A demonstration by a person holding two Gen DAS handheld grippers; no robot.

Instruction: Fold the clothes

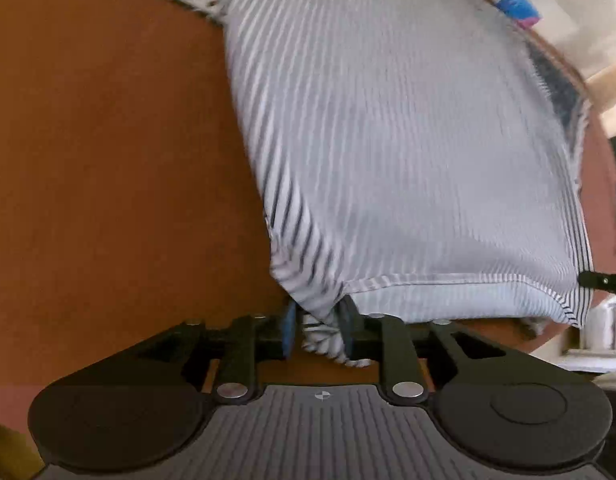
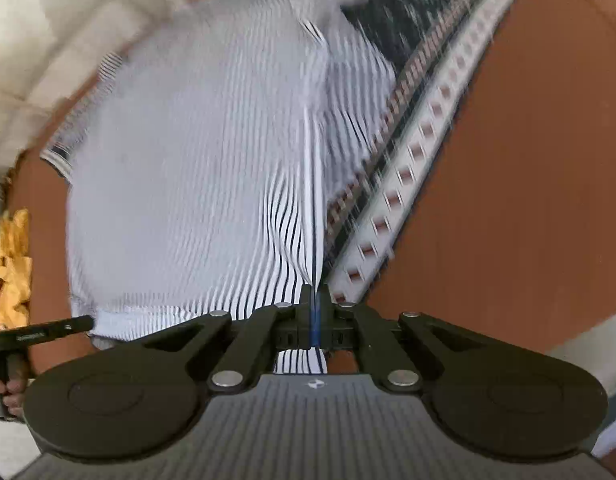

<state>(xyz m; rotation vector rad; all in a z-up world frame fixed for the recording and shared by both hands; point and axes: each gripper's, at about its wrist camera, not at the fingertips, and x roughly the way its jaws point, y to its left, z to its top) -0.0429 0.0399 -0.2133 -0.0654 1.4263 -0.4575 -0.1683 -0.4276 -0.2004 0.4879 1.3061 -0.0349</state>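
Two grips: I carry one corner of the striped shirt (image 1: 408, 140) in each hand, so the near hem hangs between my grippers.
Left gripper (image 1: 320, 330): my jaws stand partly apart; a bunched corner of the shirt sits between the blue pads (image 1: 288, 330), and I judge it loose, not pinched.
Right gripper (image 2: 316, 316): my jaws are pressed together on a thin edge of the shirt (image 2: 195, 160), with striped cloth passing under the fingers.
Shirt's place: it lies spread over the brown table (image 1: 107, 140), reaching from my fingertips to the far edge.
Doing it well: I judge this the laying-down of a fold, so I want both corners at one height, the hem taut between them, and the edge set square before the right hand lets go.
Risk: if one corner drops first, the hem may skew and the fold wrinkle.
Patterned cloth (image 2: 424, 152): a dark fabric with a white, red-marked border lies just beside the shirt, partly under it.
Other hand: the person's fingers (image 2: 11, 390) on the left gripper's handle show at the right view's edge.
Yellow heap (image 2: 13, 264): crumpled stuff off the table's side; I cannot tell what.
Writing: small print on the left gripper's arm is too blurred to read; a blue packet (image 1: 516, 2) far off shows no legible label.
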